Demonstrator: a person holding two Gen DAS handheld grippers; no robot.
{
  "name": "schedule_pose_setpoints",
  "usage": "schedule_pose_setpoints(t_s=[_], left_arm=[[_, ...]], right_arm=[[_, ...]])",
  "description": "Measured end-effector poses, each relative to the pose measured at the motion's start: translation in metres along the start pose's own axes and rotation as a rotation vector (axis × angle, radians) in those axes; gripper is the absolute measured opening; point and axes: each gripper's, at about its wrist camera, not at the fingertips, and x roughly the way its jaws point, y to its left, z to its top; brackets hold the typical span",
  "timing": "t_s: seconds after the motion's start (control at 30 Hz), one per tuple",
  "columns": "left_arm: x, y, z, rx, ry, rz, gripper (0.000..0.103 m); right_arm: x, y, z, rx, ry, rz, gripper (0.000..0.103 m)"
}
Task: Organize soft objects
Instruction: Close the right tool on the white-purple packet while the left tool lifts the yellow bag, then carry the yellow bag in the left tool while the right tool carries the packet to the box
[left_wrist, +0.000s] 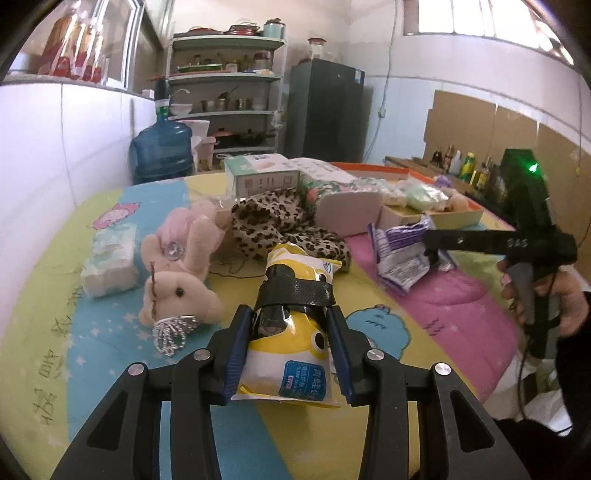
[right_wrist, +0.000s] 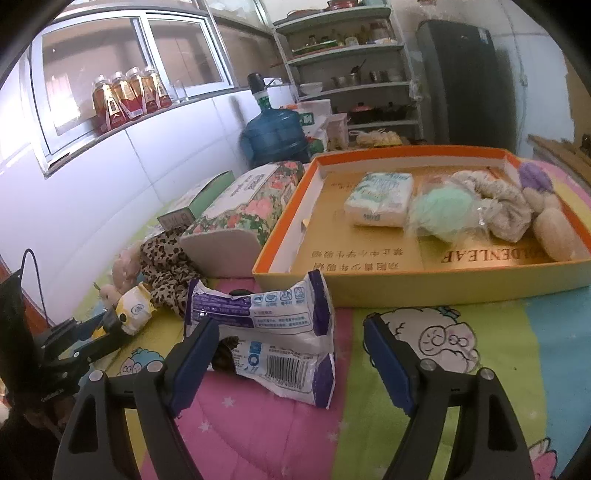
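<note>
Left tool (left_wrist: 290, 328) clamps the yellow packet (left_wrist: 291, 354) — right tool (right_wrist: 291, 354) gapes over the purple-white packets (right_wrist: 273, 332).

Mounted behind each tool's fingers, tilted down over the quilt (left_wrist: 110, 325); shared ahead: leopard cloth (left_wrist: 273, 225), purple packets (right_wrist: 266, 328), yellow packet (left_wrist: 291, 332), close in the left view

Left gripper (left_wrist: 290, 332): black linkage arms, silver round screws, blue finger pads. Right gripper (right_wrist: 291, 347): same build; in the left view, at 3 o'clock, black handle, green indicator light, trailing black cable, hand (left_wrist: 565, 306) in dark sleeve.
</note>
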Motion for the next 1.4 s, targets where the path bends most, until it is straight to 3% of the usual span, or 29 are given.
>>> schedule_pose_setpoints(t_s=[0.1, 0.33, 0.5, 0.57, 0.63, 1.03, 1.4], left_arm=[[-0.002, -0.002, 0.001, -0.017, -0.007, -0.004, 0.042], [-0.006, -0.005, 0.002, -0.042, -0.021, 0.007, 0.042], [-0.010, 0.000, -0.007, -0.060, 0.008, 0.034, 0.042], [-0.013, 0.003, -0.008, -0.065, 0.006, 0.037, 0.042], [-0.018, 0.004, -0.009, -0.071, -0.003, 0.040, 0.042], [-0.029, -0.004, -0.005, -0.074, -0.045, 0.056, 0.042], [-0.029, -0.027, 0.007, -0.053, -0.064, 0.055, 0.042]], right_arm=[[0.011, -0.004, 0.005, -0.006, 0.052, 0.076, 0.081], [0.024, 0.004, 0.015, -0.079, 0.092, 0.103, 0.082], [0.021, 0.013, 0.009, -0.102, 0.092, 0.100, 0.053], [0.020, 0.014, 0.007, -0.092, 0.088, 0.128, 0.035], [0.017, 0.015, 0.004, -0.085, 0.083, 0.138, 0.031], [-0.015, 0.025, -0.006, -0.059, -0.028, 0.175, 0.024], [-0.052, 0.013, -0.005, -0.016, -0.129, 0.124, 0.024]])
